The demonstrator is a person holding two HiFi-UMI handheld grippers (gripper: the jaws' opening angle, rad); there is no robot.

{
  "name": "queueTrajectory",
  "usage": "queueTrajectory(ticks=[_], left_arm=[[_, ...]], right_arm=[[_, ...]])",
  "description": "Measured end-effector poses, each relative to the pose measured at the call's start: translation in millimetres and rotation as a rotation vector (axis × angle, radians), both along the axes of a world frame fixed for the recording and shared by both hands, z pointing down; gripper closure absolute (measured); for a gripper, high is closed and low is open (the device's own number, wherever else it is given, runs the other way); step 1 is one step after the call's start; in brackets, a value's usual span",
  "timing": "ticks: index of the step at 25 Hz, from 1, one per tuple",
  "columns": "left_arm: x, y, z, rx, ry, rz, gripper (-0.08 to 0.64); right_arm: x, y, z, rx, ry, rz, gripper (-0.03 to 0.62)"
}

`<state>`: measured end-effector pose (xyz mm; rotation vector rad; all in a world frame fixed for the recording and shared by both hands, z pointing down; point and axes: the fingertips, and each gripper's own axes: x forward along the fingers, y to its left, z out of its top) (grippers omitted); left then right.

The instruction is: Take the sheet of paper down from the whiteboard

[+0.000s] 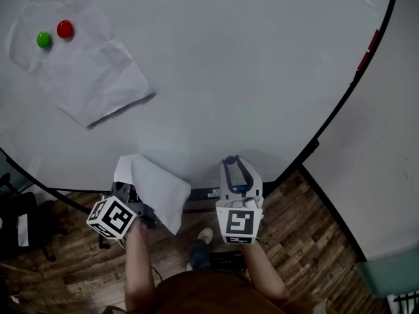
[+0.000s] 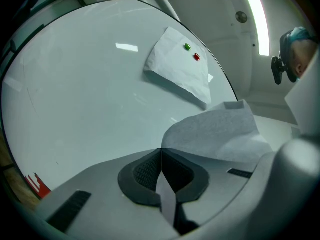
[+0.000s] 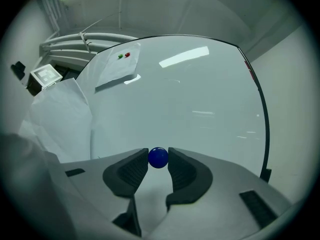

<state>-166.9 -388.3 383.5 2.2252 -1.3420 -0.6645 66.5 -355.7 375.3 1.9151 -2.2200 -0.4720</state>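
A white sheet [image 1: 85, 70] hangs on the whiteboard [image 1: 249, 64] at the upper left, pinned by a green magnet [image 1: 44, 40] and a red magnet [image 1: 65, 29]. My left gripper [image 1: 127, 193] is shut on the edge of a second loose sheet [image 1: 157, 191] that droops off the board's lower edge; in the left gripper view this sheet [image 2: 215, 131] is pinched between the closed jaws [image 2: 160, 156]. My right gripper [image 1: 236, 169] is beside it, shut on a small blue round magnet [image 3: 158, 157], with its tips close to the board.
The board's black frame [image 1: 340, 103] curves down the right side, with a red item [image 1: 368, 51] on its edge. A white wall [image 1: 386, 175] lies to the right. Below are wood floor [image 1: 294, 227] and a dark chair [image 1: 19, 221].
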Motion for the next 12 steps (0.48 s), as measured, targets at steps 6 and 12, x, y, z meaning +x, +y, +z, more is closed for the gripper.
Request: queueTrajectory(ticks=[6,12], left_arm=[[0.3,-3.0,-0.5,0.013,0.005,0.003,0.535],[1.9,-3.8,4.9,-0.001,0.008,0.006,0.536]], right_arm=[[2.8,-1.4,1.6,0.002,-0.001,0.01,0.457],[2.6,-4.3,4.1,-0.003,0.001,0.008,0.457]])
